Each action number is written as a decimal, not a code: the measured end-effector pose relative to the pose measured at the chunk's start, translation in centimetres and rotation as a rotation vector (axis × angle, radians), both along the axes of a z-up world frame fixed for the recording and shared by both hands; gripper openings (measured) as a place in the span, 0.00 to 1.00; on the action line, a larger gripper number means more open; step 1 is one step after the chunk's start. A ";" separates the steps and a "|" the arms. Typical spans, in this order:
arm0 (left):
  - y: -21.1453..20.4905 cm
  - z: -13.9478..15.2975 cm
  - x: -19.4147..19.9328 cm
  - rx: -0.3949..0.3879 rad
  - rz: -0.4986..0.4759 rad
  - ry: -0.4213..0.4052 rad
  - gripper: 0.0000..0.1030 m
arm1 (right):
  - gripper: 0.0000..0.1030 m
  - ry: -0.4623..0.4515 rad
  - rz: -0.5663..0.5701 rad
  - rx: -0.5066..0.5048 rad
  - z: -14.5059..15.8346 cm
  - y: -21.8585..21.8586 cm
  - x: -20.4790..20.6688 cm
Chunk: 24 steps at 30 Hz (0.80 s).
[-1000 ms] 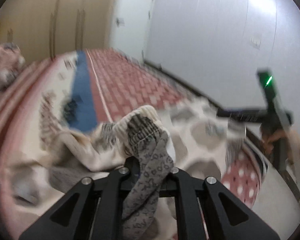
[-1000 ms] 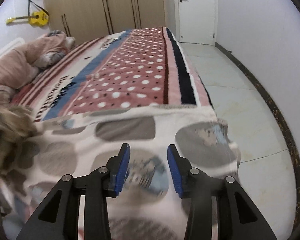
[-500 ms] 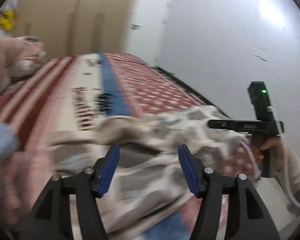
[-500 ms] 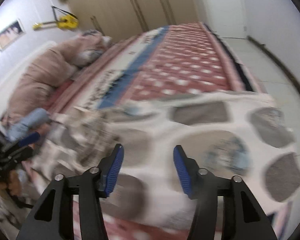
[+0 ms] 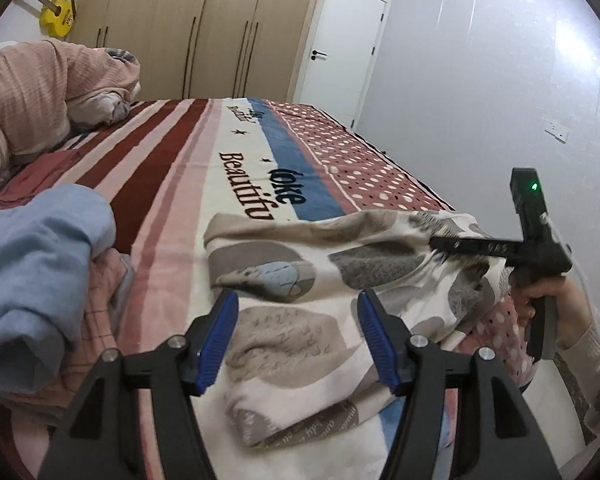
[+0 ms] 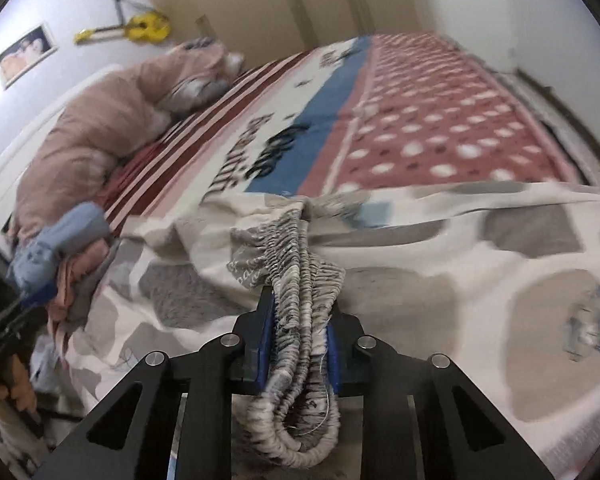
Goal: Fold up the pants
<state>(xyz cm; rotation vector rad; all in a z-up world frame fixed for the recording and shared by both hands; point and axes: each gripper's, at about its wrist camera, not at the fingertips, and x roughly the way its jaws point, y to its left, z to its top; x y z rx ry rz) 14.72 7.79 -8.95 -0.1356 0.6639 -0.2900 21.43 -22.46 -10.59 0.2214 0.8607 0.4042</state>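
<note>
Pants (image 5: 300,280): cream fabric with grey and blue blotches, spread across the foot end of the bed (image 5: 172,168), one side running off toward the bed's right edge. They lie fairly flat with some rumpling, seemingly laid out so a fold can be made.

Waistband (image 6: 300,280): gathered elastic, bunched into a rope and hanging down below the pads; held this way, it appears, to carry that end over the rest of the garment.

Right hand-held gripper (image 6: 298,344): jaws have just been closing and now pinch the waistband between the blue pads. In the left wrist view it reaches in from the bed's right edge, carried by a person's hand (image 5: 552,300).

Left hand-held gripper (image 5: 298,332): jaws apart, nothing between them, poised over the pants near the bed's foot edge; probably free for a fresh hold.

Blue garment (image 5: 32,280): heaped at the bed's left edge, off the pants.

Pink bedding (image 5: 32,92): piled at the far left corner.
</note>
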 end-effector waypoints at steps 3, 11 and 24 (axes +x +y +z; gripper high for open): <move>-0.6 -0.2 0.0 -0.009 -0.022 0.008 0.56 | 0.16 -0.003 -0.020 -0.025 0.1 -1.0 -0.4; -2.2 -0.4 0.4 0.022 -0.040 0.015 0.56 | 0.16 -0.033 -0.053 -0.021 0.6 -2.8 0.1; -4.3 1.1 0.2 0.076 -0.023 0.003 0.65 | 0.61 -0.019 -0.250 0.060 0.6 -12.0 -4.3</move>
